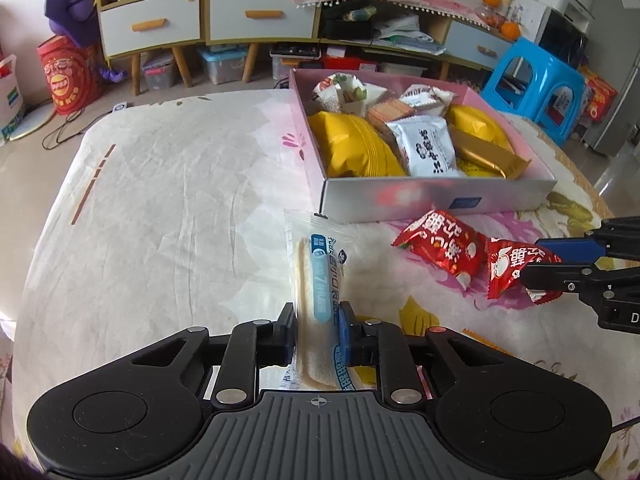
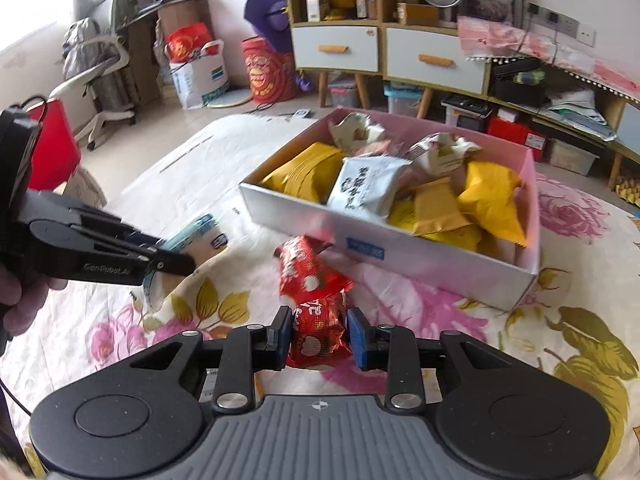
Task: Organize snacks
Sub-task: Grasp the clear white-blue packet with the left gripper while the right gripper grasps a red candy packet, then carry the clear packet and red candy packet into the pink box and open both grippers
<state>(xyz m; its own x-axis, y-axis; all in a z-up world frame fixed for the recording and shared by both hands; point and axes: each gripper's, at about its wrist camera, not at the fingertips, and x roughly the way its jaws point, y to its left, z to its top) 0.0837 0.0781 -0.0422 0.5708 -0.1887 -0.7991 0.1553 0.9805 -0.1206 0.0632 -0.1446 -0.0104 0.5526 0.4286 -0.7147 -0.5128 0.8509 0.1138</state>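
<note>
Red candy packet [image 2: 318, 338] clamped in right tool [image 2: 318, 340] – pink box [image 2: 400, 256] ahead, slightly right, near. Left tool [image 1: 316, 336] grips bread packet [image 1: 318, 280], long axis forward – box further right.

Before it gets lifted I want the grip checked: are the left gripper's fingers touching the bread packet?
Touching. The left wrist view shows the left gripper with both fingers pressed against the clear-wrapped bread packet, no gap either side.
</note>
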